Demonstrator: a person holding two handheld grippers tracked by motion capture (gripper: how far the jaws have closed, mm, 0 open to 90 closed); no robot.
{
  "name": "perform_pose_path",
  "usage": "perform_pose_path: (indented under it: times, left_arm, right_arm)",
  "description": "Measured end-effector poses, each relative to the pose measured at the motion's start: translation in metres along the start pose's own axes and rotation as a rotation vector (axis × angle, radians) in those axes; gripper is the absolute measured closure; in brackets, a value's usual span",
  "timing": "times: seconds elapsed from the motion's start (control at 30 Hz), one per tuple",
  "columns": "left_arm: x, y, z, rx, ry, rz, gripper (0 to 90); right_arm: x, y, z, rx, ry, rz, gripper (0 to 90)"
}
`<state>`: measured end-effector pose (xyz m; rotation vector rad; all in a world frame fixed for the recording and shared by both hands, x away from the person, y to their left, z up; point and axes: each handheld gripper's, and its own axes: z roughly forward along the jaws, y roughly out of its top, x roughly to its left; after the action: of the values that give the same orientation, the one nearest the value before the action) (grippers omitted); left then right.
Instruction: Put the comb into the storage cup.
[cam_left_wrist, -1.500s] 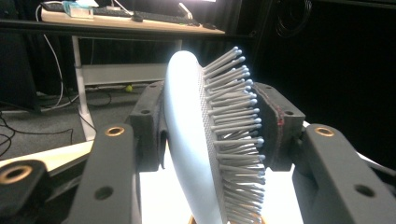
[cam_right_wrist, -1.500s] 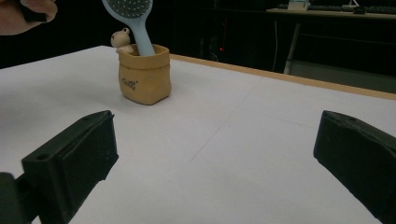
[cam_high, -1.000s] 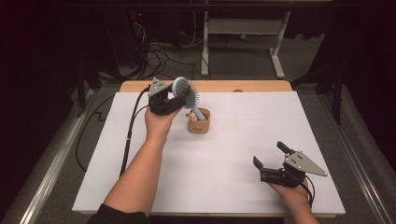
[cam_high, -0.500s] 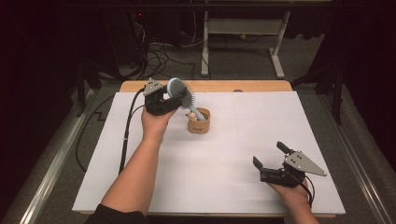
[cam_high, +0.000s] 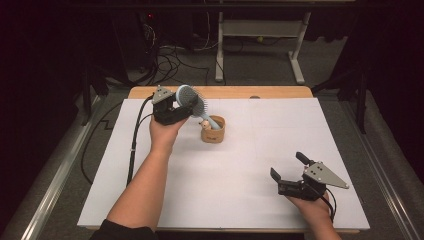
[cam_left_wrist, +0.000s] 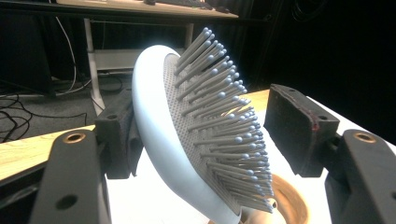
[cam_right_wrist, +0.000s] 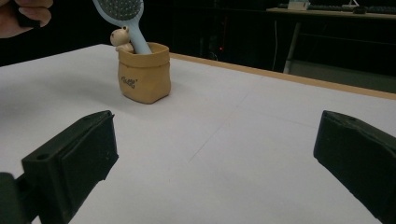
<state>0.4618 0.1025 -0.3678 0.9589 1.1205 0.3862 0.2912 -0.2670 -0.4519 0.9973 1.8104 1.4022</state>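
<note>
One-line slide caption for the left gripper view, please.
Left tool straddles the pale blue hairbrush head, jaws not closed on it, handle in the tan pot.

Overhead light falls bright on my white table (cam_high: 240, 175), while the room around it sinks into near black. Shadows are soft and faint. My own jaws loom blurred in both gripper views; the hairbrush (cam_left_wrist: 196, 140) bristles stay fairly sharp

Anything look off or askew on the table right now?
The light blue hairbrush leans steeply out of the small tan pouch-shaped holder, head tilted toward the left gripper, whose jaws stand either side without clamping it. Nothing spilled or damaged.
</note>
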Motion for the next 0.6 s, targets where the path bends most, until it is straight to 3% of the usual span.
perform_pose_path:
  times: [0.3,0.6]
  left_arm:
    - [0.0014,-0.0005,-0.0020,-0.004,-0.010,0.009,30.1]
    - [0.0026,-0.0006,-0.0012,0.001,-0.003,0.005,19.9]
  right_arm:
    - [0.0001,0.0001,-0.0003,-0.001,-0.001,0.000,0.0]
    - [0.0004,0.0002,-0.0004,-0.003,-0.003,-0.001,0.0]
